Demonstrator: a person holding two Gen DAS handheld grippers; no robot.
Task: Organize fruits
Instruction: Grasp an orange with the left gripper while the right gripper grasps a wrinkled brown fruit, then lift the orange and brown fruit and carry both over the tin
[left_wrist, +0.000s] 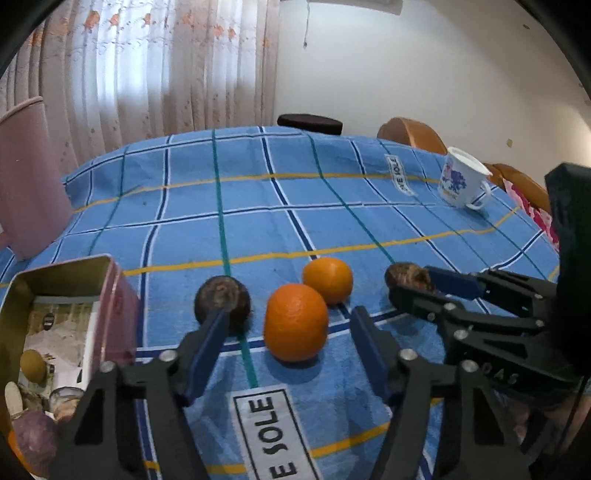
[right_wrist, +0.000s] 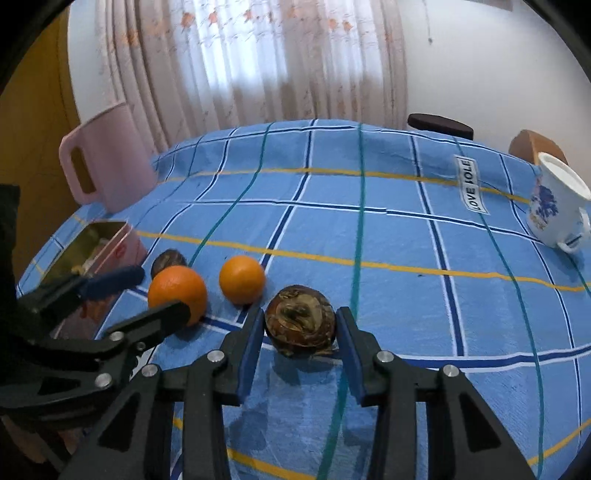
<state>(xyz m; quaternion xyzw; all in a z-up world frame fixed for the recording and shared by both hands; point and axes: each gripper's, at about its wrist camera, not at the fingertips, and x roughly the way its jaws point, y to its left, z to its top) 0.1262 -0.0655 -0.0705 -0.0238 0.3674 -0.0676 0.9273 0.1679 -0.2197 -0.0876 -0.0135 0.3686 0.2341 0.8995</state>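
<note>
- Right gripper (right_wrist: 299, 326) is pinching the brown fruit (right_wrist: 300, 323) near the desk's (right_wrist: 406, 240) front edge; that round, flaky skin might slip.
- Left gripper (left_wrist: 291, 332) is spread around the nearer orange (left_wrist: 295, 322), not touching; closing off-center could roll it into the other orange (left_wrist: 327, 279).

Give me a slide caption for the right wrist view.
Right gripper closes on a brown wrinkled round fruit on the blue checked tablecloth, two oranges alongside.
</note>
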